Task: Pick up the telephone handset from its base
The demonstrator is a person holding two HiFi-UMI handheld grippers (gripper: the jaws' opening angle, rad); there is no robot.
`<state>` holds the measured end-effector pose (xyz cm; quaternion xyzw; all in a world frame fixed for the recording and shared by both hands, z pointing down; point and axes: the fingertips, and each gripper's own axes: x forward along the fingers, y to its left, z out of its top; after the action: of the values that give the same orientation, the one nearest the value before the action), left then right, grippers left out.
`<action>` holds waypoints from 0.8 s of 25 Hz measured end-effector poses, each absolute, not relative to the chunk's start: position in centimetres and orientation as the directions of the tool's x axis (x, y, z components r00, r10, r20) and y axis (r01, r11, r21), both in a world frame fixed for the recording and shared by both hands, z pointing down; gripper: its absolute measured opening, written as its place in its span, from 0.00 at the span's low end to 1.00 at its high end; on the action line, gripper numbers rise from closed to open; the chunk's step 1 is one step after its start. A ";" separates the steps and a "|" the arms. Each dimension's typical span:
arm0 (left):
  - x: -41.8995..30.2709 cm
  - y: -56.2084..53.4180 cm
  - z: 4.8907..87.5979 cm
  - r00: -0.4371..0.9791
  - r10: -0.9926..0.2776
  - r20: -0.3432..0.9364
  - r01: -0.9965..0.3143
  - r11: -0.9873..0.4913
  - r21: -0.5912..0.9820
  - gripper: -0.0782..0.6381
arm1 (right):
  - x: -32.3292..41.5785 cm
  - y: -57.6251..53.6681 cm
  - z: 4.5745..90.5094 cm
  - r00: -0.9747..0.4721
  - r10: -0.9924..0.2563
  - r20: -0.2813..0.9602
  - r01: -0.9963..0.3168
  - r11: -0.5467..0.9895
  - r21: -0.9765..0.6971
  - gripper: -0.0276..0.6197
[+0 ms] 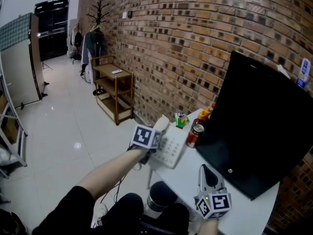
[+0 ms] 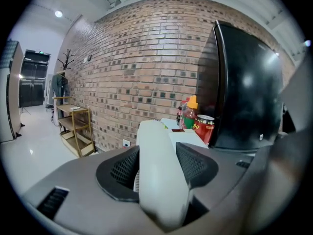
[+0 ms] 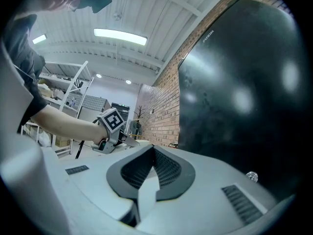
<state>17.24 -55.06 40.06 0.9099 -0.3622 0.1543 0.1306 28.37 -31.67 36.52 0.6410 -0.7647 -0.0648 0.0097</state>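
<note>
We are clamping our left claw (image 2: 157, 148) on the white telephone handset (image 2: 159, 180) at the left end of the desk (image 1: 244, 214).

Going from the left, a wooden shelf unit (image 1: 115, 94) is standing against the brick wall (image 1: 171, 43), well apart from the desk. Our left claw is grasping the handset, with both ribbed pads pressing on its sides and its far end sticking out past them. The handset is sitting over the left side of the telephone base (image 1: 171, 151), though we cannot tell whether it is clear of the cradle. Just right of the base a red drinks can (image 1: 194, 135) is standing upright, with an orange-capped bottle (image 1: 203, 116) behind it. Our right claw (image 3: 153, 148) is hovering clenched and empty, with its tips meeting, near the desk's front edge. A black monitor (image 1: 264, 121) is filling the right.
</note>
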 end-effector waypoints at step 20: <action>11.7 -52.0 35.3 0.821 -0.564 0.086 -0.558 -0.763 0.325 0.42 | 29.3 -31.8 36.5 -0.127 -0.991 -0.031 -0.984 0.122 0.128 0.05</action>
<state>11.69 -52.03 35.31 0.9390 -0.2988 -0.0086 0.1703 29.30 -31.84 36.54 0.6599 -0.7485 -0.0582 0.0306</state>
